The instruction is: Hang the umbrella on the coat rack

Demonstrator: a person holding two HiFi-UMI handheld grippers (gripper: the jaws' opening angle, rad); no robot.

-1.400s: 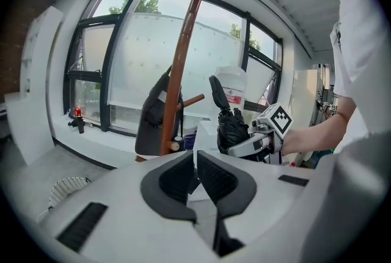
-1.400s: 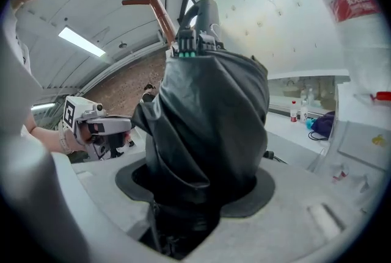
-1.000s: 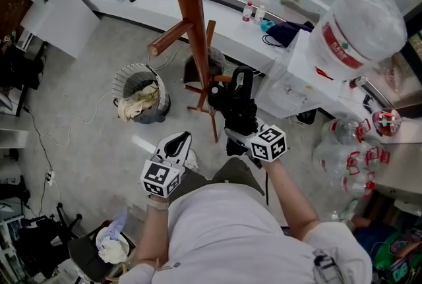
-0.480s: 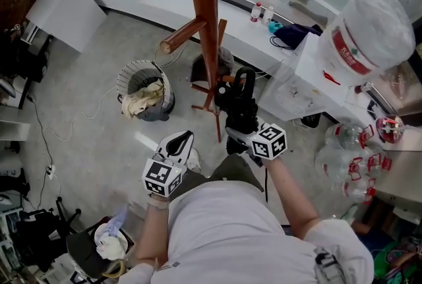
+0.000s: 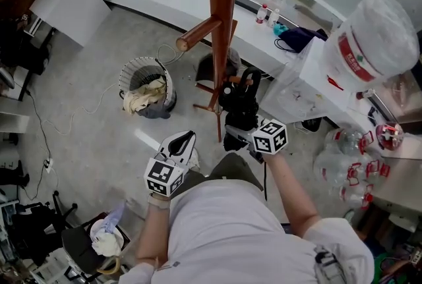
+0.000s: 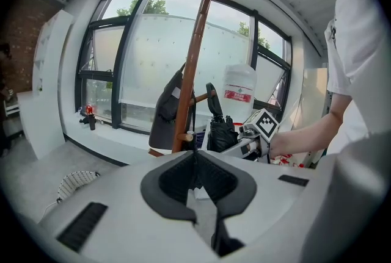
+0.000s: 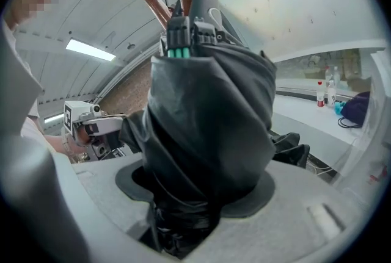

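Approach step: our right gripper (image 5: pixel 237 127) clamps the umbrella (image 5: pixel 241 99) near the coat rack (image 5: pixel 221 19); our left gripper (image 5: pixel 183 139) is closed, empty. Next we lift its handle (image 5: pixel 248 76) onto the eleven-o'clock peg (image 5: pixel 198 33).

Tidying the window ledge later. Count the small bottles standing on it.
2. One small bottle stands on the white window ledge just right of the coat rack pole; the second bottle stands beside it, toward the dark bag. The pole may hide others.

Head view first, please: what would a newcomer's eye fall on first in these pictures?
The tall wooden coat rack rises at top centre. Just beneath it, the right gripper clamps a black folded umbrella, upright beside the pole. At the right, a large upturned water bottle sits on a white dispenser.
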